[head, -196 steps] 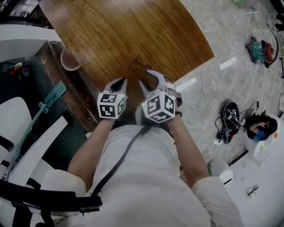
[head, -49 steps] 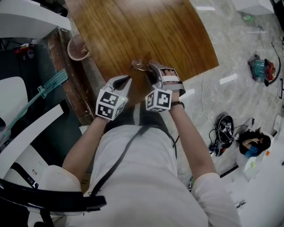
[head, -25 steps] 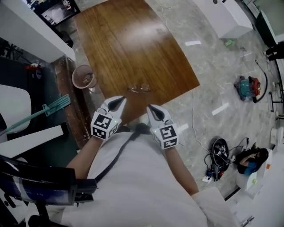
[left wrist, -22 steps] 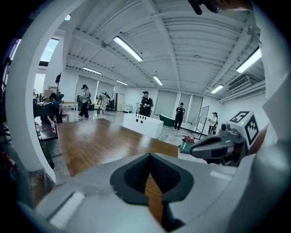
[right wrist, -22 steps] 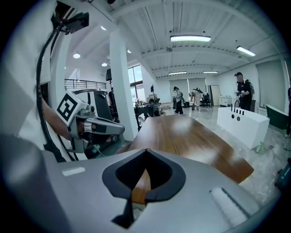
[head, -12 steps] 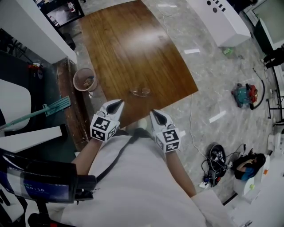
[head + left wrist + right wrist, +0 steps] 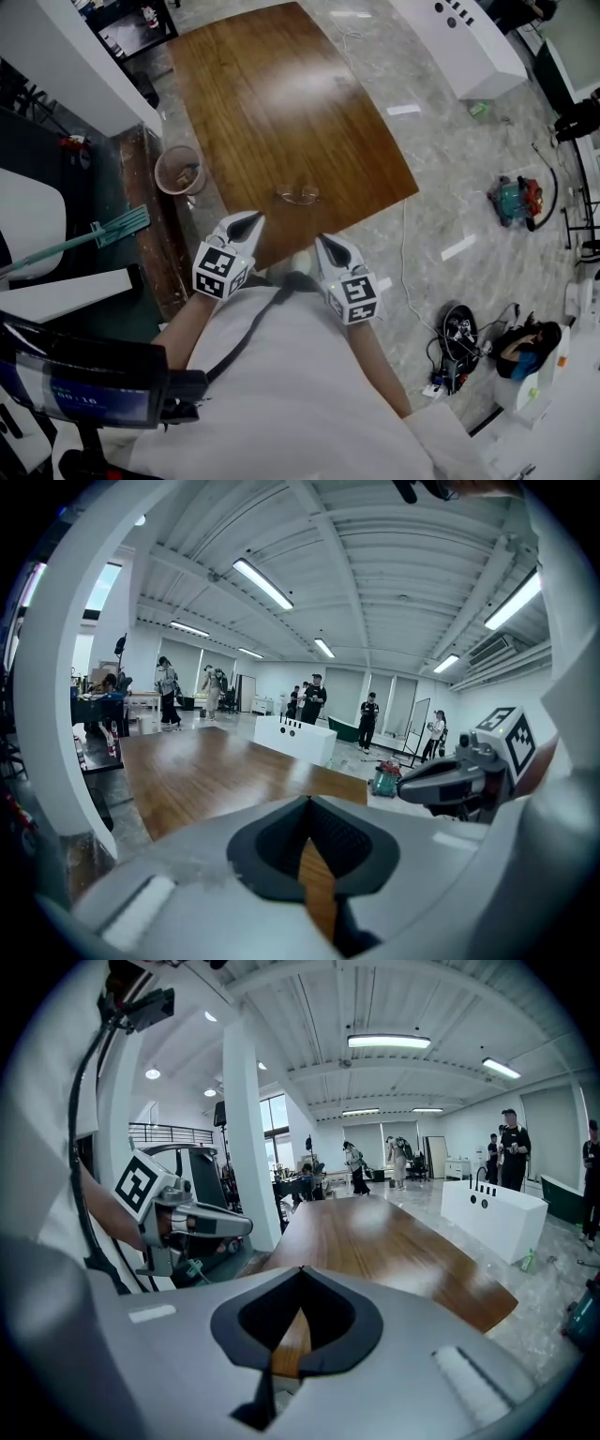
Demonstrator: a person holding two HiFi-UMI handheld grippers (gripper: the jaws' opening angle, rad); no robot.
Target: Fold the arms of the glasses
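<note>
1. Glasses (image 7: 298, 195) lie flat on the tabletop (image 7: 281, 84), close to its near edge and roughly midway ahead of the two tools. Nothing touches them.
2. Left hand-held gripper (image 7: 249, 218): jaws pressed together with nothing between them. Its own view shows only wood through the slit. The tip hovers just over the near edge, apart from the glasses.
3. Right hand-held gripper (image 7: 322, 240): likewise closed and empty. It is held at the near edge, close to the person's body, apart from the glasses.
4. Both tools point forward and slightly down, side by side, flanking the glasses evenly. Judgement: this is a parked, neutral pose, not an approach, since closed jaws cannot take an arm of the glasses.
5. The glasses show a compact outline, with no arms sticking out toward the person. That fits arms folded in, but the glasses are too small to confirm the hinge state.
6. Judgement: the task is likely at its end, with the glasses left central and free so the result can be checked.
</note>
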